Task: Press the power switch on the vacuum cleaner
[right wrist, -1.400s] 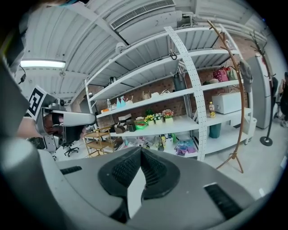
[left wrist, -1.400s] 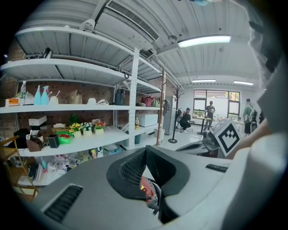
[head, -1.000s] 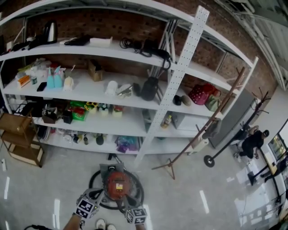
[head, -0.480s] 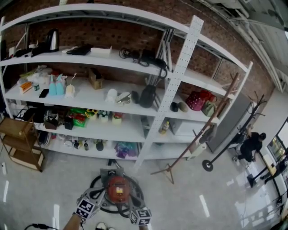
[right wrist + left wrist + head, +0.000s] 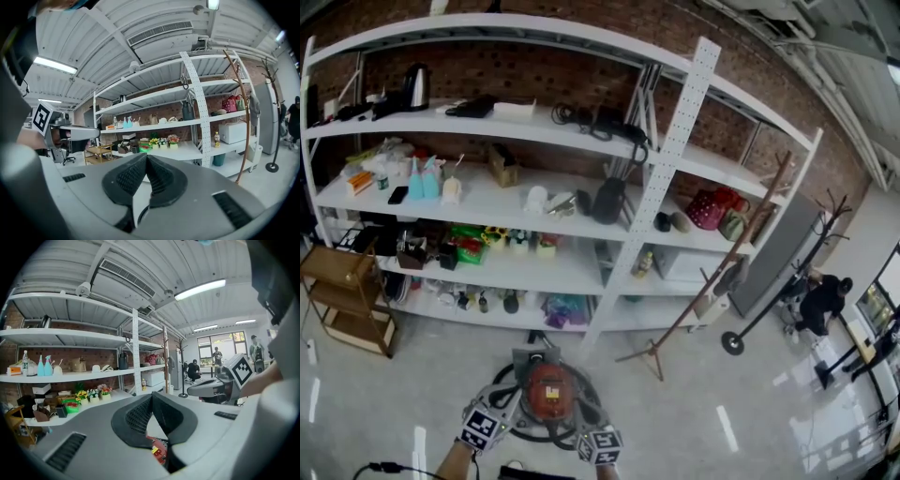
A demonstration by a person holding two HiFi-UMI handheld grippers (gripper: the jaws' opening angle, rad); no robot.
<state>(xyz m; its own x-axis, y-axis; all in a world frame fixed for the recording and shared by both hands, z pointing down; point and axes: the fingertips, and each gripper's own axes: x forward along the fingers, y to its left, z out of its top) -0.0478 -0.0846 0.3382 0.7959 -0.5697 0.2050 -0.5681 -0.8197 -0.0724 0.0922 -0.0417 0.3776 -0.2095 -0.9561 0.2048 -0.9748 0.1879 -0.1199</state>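
Round red vacuum cleaner sits on pale floor, before white shelving. Left tool clenched, empty, just beside cleaner's left flank. Right tool clenched, empty, near its right.

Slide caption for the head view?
The left gripper and right gripper, jaws shut, flank a round red vacuum cleaner on glossy floor before white metal shelving.

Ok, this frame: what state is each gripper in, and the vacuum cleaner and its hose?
vacuum cleaner: upright on the floor; whether its switch is on is too small to tell.
hose: coiled on the floor round the body.
left gripper: shut, nothing between its jaws, at the cleaner's left.
right gripper: shut, empty, at its right.
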